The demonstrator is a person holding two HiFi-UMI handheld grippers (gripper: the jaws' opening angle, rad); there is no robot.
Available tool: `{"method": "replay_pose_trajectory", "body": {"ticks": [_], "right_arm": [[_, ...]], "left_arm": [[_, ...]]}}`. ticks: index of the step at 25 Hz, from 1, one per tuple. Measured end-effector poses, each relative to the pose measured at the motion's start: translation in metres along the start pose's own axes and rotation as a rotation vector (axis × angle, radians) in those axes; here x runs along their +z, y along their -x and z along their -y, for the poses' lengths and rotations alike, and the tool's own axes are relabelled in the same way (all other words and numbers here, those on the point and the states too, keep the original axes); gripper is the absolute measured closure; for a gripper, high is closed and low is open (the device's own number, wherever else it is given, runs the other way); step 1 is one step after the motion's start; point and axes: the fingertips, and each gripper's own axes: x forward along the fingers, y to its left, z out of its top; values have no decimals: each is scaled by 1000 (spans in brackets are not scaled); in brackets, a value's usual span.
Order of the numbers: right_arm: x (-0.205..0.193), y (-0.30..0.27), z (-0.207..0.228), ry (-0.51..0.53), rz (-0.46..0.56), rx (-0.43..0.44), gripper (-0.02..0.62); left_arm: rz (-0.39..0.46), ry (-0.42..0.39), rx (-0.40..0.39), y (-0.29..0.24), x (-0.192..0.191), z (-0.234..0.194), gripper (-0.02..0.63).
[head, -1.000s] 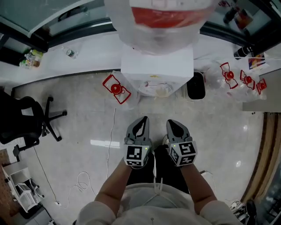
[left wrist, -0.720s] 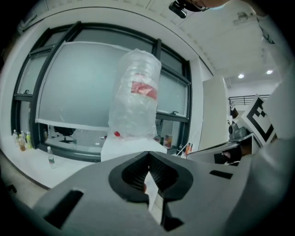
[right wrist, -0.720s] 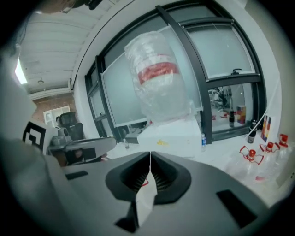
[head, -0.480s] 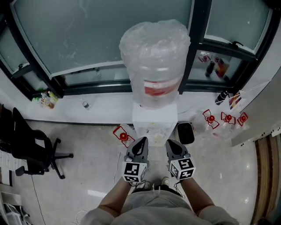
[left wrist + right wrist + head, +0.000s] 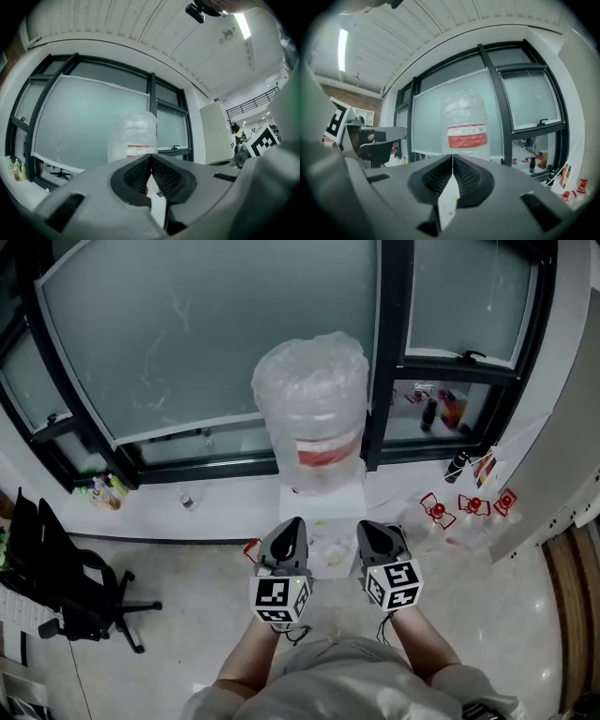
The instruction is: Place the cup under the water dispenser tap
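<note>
A white water dispenser (image 5: 325, 499) stands against the window, topped by a big bottle (image 5: 313, 409) wrapped in clear plastic with a red label. My left gripper (image 5: 292, 522) and right gripper (image 5: 368, 526) are side by side just in front of it, both pointing at it. Each is shut with nothing between its jaws. The left gripper view has the left gripper (image 5: 151, 155) pointing at the bottle (image 5: 133, 136). The right gripper view shows the right gripper (image 5: 453, 155) below the bottle (image 5: 465, 125). No cup appears in any view, and the grippers hide the dispenser's taps.
A black office chair (image 5: 67, 589) stands on the floor at left. Clear bags with red caps (image 5: 469, 506) lie right of the dispenser. Small bottles (image 5: 105, 491) sit on the low white sill, and dark ones (image 5: 441, 411) behind the right window. A white wall (image 5: 562, 456) closes the right side.
Both grippers have risen together and tipped up toward level. The head view has lifted from the floor to the window, so the whole bottle now shows. Jaws stayed shut.
</note>
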Motion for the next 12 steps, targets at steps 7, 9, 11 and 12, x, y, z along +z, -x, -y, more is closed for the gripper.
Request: {"method": "replay_pose_trajectory", "body": {"ticks": [7, 9, 11, 12], "right_arm": [[28, 11, -3, 36, 58, -3, 568], [30, 14, -4, 37, 64, 0, 568], [31, 16, -4, 41, 65, 0, 568], [31, 17, -5, 43, 65, -1, 568]], "left_arm": [[60, -61, -33, -1, 31, 18, 586], [46, -54, -40, -2, 31, 21, 586], [33, -49, -46, -3, 30, 23, 586], [30, -48, -49, -3, 29, 24, 586]]}}
